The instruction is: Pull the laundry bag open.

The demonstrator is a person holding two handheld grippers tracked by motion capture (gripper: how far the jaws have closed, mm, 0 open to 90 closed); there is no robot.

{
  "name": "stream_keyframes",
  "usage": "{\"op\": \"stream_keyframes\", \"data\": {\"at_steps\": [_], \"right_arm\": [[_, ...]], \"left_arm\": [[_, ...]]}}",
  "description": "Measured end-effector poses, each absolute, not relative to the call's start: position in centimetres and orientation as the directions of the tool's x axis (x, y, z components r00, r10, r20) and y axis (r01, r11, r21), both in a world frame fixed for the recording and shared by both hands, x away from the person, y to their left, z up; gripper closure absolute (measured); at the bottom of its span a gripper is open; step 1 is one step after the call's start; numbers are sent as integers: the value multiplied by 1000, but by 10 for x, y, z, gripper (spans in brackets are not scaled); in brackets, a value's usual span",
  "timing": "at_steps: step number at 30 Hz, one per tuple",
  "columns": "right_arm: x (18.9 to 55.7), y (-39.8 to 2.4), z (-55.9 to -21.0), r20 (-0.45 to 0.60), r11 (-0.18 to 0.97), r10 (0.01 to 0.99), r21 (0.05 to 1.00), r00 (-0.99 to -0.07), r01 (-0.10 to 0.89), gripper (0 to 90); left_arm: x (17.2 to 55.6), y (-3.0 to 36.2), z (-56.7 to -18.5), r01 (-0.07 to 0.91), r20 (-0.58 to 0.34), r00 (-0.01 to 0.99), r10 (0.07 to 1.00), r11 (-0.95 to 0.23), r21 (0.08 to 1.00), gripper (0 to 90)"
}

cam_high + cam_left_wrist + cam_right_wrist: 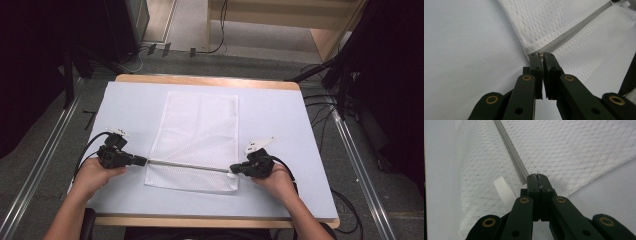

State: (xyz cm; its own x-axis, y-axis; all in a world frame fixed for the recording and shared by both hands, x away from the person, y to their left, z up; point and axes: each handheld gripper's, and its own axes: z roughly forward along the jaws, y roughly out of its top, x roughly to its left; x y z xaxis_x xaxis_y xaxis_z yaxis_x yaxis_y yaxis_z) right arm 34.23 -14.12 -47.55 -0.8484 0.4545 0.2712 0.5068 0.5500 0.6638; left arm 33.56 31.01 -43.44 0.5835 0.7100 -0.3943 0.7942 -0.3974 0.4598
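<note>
Pale grey table top [280, 120] w/ wood edging, dark floor & cables round it; a white mesh zip bag [200, 130] lies flat on it, between the two tongs. Left gripper [142, 161] sits at the bag's near-left corner, jaws nearly together, pinching the small brass zip slider [540, 55] at the end of the grey zipper [190, 165]. Right gripper [233, 170] is at the zip's other end, jaws clamped tight on the bag edge, white ribbon loop [503, 190] just beside them.
</note>
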Motion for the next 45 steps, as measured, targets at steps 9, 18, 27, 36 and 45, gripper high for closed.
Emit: {"op": "stream_keyframes", "data": {"at_steps": [9, 18, 27, 36, 45], "right_arm": [[343, -139, -473, 267, 561, 462, 650, -845, 513, 896], [343, -135, -468, 275, 565, 438, 657, -856, 500, 644], [352, -148, -465, 261, 489, 516, 692, -816, 531, 523], [357, -159, -462, 248, 430, 574, 719, -780, 546, 462], [366, -180, -467, 241, 359, 673, 720, -699, 593, 375]], "left_arm": [[331, 308, -433, 790, -394, 587, 707, -396, 467, 873], [329, 305, -430, 746, -383, 629, 676, -385, 544, 663], [331, 308, -430, 738, -358, 619, 699, -362, 570, 525], [337, 313, -428, 711, -310, 602, 736, -316, 629, 439], [347, 328, -433, 712, -242, 544, 803, -289, 640, 354]]}}
